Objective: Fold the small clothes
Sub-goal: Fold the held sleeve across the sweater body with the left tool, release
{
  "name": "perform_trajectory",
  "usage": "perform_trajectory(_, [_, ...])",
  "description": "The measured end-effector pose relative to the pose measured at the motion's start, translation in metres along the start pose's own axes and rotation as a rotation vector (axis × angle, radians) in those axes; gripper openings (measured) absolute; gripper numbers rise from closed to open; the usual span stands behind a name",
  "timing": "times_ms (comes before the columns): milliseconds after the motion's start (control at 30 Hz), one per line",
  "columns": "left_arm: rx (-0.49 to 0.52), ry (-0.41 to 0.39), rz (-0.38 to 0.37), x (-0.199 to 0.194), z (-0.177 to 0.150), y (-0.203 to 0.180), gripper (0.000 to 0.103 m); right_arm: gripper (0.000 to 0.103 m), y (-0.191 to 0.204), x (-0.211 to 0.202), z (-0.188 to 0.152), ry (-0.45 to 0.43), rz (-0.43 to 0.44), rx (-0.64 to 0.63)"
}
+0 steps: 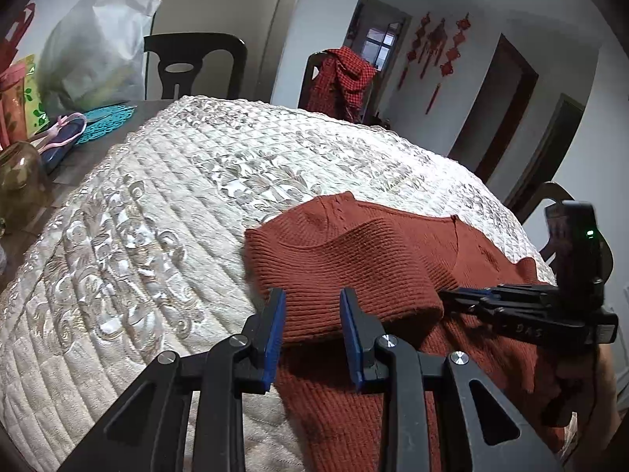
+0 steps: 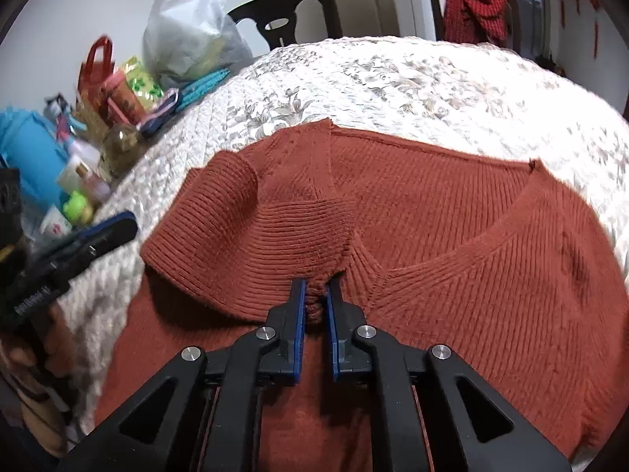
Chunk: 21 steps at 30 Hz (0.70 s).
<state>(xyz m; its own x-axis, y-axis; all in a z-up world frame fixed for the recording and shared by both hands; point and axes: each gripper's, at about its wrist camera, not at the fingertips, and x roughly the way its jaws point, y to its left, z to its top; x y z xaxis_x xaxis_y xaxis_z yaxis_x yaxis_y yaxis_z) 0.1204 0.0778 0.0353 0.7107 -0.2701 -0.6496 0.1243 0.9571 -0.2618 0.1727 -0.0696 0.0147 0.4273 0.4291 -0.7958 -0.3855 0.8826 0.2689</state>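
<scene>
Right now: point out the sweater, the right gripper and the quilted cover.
sweater (image 2: 452, 212): right wrist view, on the flat ribbed body.
right gripper (image 2: 315, 295): right wrist view, midway between fingertips, shut on a bunched fold.
quilted cover (image 1: 165, 212): left wrist view, on bare embroidered fabric left of the sweater.

We are viewing a cream quilted cover (image 1: 165, 212) lying over the table, with a white plastic bag (image 1: 96, 45), a teal mat (image 1: 106, 120) and a glass jar (image 1: 17, 181) sitting along its left edge. Behind it, a black chair (image 1: 196, 65) is standing beside another draped with a red checked cloth (image 1: 342, 78), while red knot ornaments (image 1: 438, 45) are hanging on the far wall.
</scene>
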Motion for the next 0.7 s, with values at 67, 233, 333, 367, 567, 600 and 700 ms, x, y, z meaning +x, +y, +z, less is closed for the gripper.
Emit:
perform_trajectory(67, [0.013, -0.003, -0.007, 0.000, 0.000, -0.002, 0.031, 0.009, -0.002, -0.014, -0.005, -0.046, -0.019, 0.008])
perform_trajectory(233, [0.041, 0.038, -0.003, 0.013, -0.008, -0.006, 0.031, 0.009, -0.026, -0.040, -0.024, -0.106, -0.053, 0.089])
perform_trajectory(333, [0.062, 0.078, 0.027, 0.024, -0.014, -0.009, 0.031, 0.011, -0.044, -0.031, -0.031, -0.044, -0.020, 0.141])
perform_trajectory(367, [0.065, 0.078, 0.031, 0.024, -0.014, -0.010, 0.031, 0.012, -0.048, -0.033, -0.032, -0.054, -0.003, 0.152])
perform_trajectory(567, [0.075, 0.015, 0.034, 0.008, 0.003, -0.018, 0.031, 0.013, -0.035, -0.058, -0.022, -0.148, -0.050, 0.099])
perform_trajectory(600, [0.085, 0.010, 0.038, 0.009, 0.007, -0.021, 0.031, 0.013, -0.034, -0.057, -0.019, -0.151, -0.051, 0.092])
perform_trajectory(700, [0.110, 0.028, 0.045, 0.025, 0.018, -0.029, 0.031, 0.013, -0.034, -0.041, -0.010, -0.117, -0.069, 0.073])
